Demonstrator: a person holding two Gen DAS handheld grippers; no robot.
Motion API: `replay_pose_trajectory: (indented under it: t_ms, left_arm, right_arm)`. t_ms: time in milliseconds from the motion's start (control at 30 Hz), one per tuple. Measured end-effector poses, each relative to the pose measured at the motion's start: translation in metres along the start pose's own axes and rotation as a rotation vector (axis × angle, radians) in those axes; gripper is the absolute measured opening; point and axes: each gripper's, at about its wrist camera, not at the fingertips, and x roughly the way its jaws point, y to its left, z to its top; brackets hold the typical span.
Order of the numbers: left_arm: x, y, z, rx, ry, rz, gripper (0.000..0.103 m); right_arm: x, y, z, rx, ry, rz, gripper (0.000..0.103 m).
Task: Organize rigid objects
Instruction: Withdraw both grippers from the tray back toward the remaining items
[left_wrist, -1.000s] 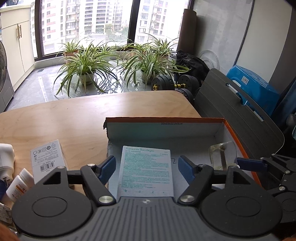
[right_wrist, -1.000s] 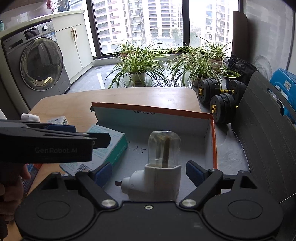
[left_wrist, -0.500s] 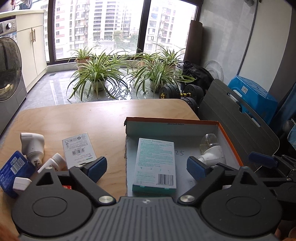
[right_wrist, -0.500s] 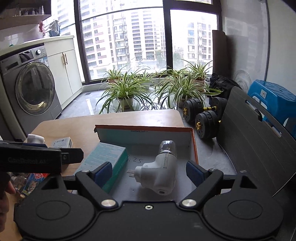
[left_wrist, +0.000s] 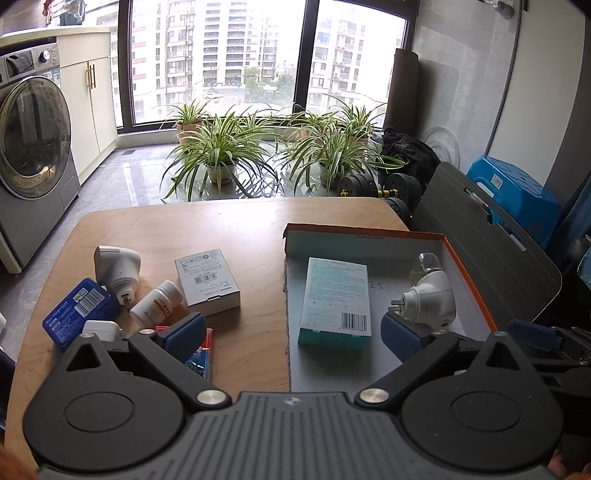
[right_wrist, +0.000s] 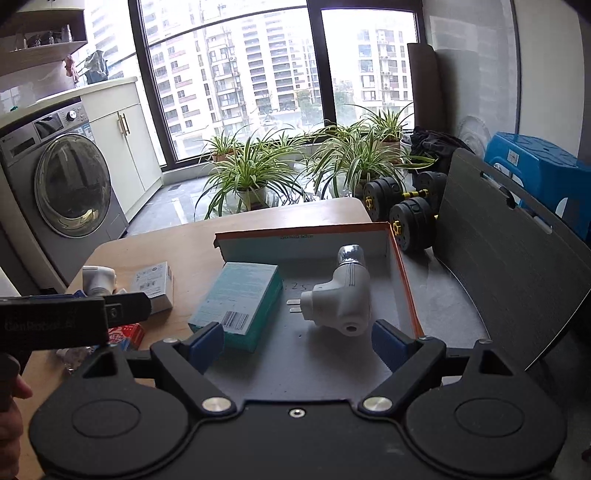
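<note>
Both tools withdrawn; tray holds box, plug.

Red packet behind left tongs

Left tool jaws wide, empty; teal box, plug in tray.

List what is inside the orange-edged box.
Inside the orange-edged box: a teal carton lying flat and a white plug-in device on its side, apart. Its near floor is hidden behind the gripper bodies.
</note>
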Motion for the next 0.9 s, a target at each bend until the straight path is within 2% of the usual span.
replay_pose_trajectory:
  t_ms: [300,900]
  left_arm:
    - [-0.017,0.019,-0.014,0.001,-0.006,0.031,0.103]
    - [-0.043,0.069,-0.031,-0.067,-0.021,0.08,0.103]
  right_arm:
    - [-0.013,0.03,-0.01,-0.06,0.004,0.032,0.102]
    - [-0.013,0.085,-0.018,-0.131,0.018,0.11,0.102]
